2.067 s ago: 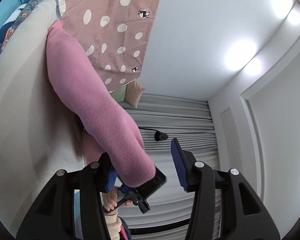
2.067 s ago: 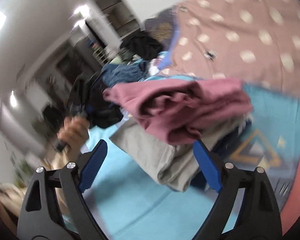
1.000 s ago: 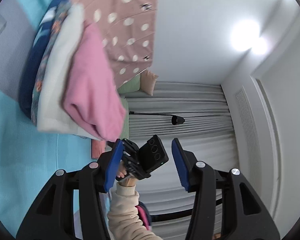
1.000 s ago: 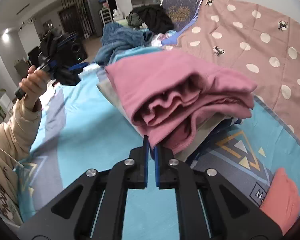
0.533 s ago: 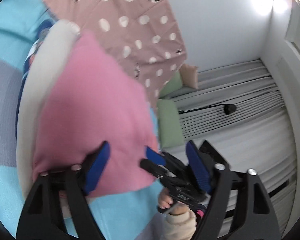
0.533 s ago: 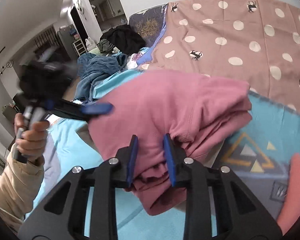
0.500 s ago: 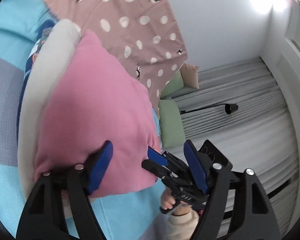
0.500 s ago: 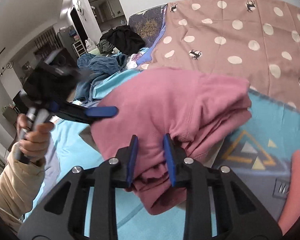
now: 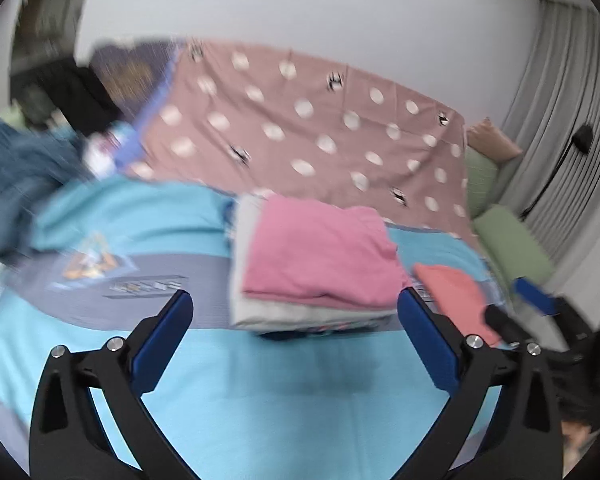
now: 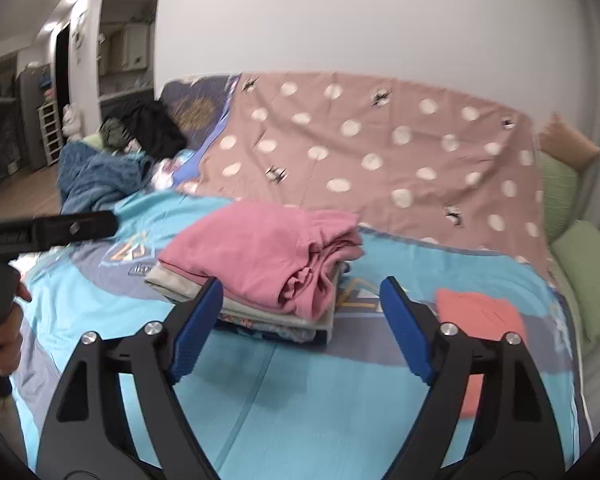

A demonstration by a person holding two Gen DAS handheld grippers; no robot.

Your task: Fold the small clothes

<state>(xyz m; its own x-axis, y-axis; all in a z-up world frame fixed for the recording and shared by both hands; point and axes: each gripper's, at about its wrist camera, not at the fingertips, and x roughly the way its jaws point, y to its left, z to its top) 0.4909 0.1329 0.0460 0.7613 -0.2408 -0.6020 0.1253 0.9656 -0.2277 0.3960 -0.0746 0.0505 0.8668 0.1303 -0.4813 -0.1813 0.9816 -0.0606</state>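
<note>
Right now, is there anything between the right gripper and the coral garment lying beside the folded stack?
Nothing visible. The right gripper, jaws opening and empty, faces bare blue bedspread. The coral garment lies apart, right of the folded stack.

Both wrist cams look forward and slightly down across the bed from its near edge. Left view is motion-blurred and sits left of the right view, with the right gripper (image 9: 536,300) at its right edge. Both share the folded stack (image 9: 316,268) (image 10: 268,264), spotted cover (image 9: 320,128) (image 10: 380,152) and wall, at mid range.
</note>
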